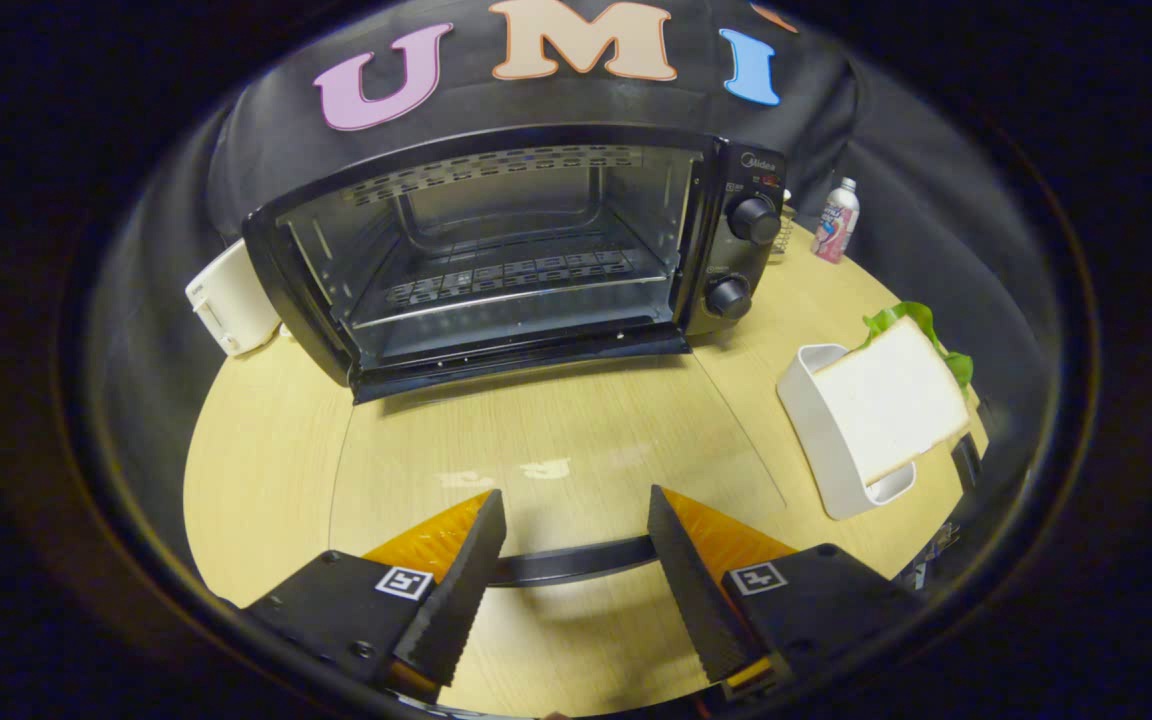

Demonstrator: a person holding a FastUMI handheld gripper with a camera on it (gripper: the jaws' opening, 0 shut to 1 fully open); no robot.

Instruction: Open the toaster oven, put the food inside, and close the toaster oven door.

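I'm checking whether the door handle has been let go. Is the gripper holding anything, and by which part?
Nothing is held. The gripper is open, its fingers apart either side of the dark handle of the opened door, not pressing on it.

Count on tabletop: one toaster oven with two knobs, one sandwich, one white holder, one bottle, one white appliance, one hand-held gripper, fingers apart.

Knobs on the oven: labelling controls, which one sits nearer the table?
The lower knob, directly beneath the upper knob on the toaster oven panel. The open gripper touches neither.
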